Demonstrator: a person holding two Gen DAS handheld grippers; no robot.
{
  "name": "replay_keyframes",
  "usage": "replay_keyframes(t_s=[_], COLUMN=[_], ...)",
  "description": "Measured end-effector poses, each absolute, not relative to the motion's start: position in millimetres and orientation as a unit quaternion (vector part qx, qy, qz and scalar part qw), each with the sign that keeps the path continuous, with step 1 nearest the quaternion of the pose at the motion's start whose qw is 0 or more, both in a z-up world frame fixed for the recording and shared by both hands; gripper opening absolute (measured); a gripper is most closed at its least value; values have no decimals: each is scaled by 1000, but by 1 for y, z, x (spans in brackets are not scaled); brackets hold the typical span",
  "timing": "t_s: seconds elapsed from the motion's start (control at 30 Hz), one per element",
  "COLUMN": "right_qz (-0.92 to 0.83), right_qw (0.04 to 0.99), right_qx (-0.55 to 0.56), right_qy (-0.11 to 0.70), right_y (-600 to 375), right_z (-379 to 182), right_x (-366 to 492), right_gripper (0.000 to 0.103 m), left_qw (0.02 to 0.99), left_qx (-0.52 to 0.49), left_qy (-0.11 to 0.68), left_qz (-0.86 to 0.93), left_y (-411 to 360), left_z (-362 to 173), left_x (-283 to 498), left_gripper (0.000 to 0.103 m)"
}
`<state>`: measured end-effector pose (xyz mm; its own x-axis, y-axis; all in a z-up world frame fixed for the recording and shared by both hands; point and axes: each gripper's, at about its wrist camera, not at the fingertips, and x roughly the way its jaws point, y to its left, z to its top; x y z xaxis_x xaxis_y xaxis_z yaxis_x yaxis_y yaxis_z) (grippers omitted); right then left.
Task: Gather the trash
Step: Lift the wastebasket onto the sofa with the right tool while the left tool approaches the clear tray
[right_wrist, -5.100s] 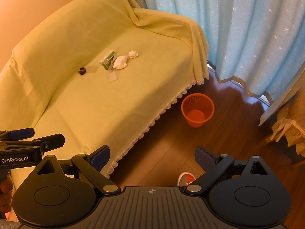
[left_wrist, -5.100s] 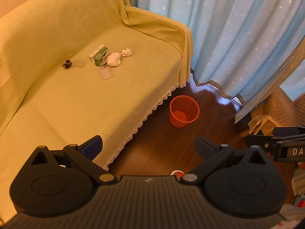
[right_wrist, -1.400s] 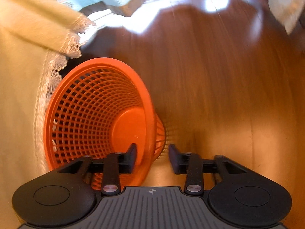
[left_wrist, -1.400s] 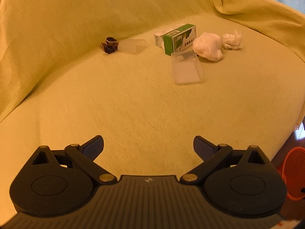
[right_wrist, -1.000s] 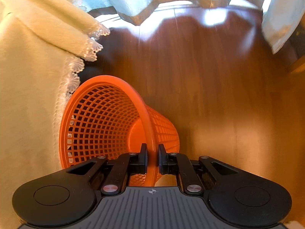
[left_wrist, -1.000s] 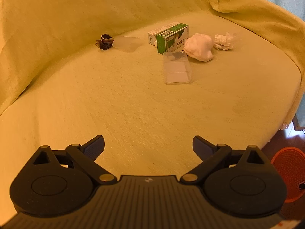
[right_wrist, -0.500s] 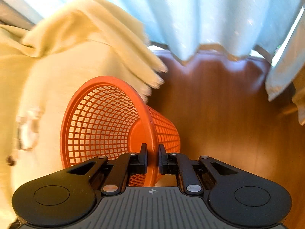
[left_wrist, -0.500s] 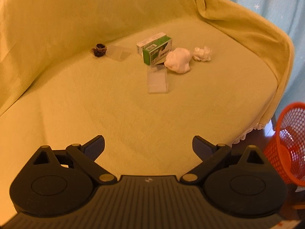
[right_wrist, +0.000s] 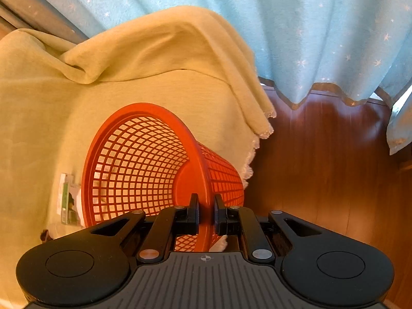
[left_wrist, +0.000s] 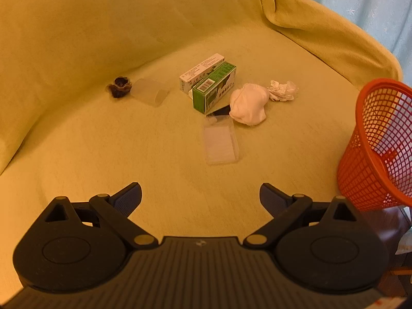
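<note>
Right gripper [right_wrist: 206, 215] pinches basket [right_wrist: 144, 164] rim, frame centre; left gripper [left_wrist: 200, 195] wide, empty. Advice: keep mouth tilted toward clear case [left_wrist: 221, 141], mid-frame; grab that first.

A home living room, sofa [left_wrist: 128, 38] draped in yellow cloth, star-print blue curtain [right_wrist: 309, 25] at 12 o'clock, wooden floor [right_wrist: 334, 167] at 3 o'clock

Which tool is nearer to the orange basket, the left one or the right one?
Right. The right tool is shut on the basket rim. The left tool is open over the sofa, with the basket off to its right.
</note>
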<state>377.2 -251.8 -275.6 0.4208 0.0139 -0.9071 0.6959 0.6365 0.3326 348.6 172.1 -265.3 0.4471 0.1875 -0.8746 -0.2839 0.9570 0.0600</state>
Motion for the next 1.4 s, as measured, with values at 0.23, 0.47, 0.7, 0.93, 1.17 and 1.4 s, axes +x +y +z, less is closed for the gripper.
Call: replay_keyframes(t_s=[0.23,0.47,0.7,0.93,1.17,1.4], right_qz=[-240,-263,-273,-245,-244,-216], right_qw=[759,770,760,748,752,762], right_qx=[360,330,373,438,397,336], right_qy=[487,479,458,434,467,510], right_y=[-229,-220,-236,-254,-263,-263], right_z=[-278,-278,-277,-295,-307,-316], right_x=[429,459,468,472,474,478], right_gripper=[7,7,7,7,7,8], left_qw=[851,845,843,841,832,821], left_qx=[-36,-43,-44,-43,-43,-45], left_qy=[515,526,532,536,549,564], left_qz=[100,80,64,61,70,75], left_y=[202,227,234,231,221,205], left_z=[-271,-281,-287,-293,-314,-345], left_x=[393,415,430,437,446,463], left_gripper=[96,96,94,94,93,86])
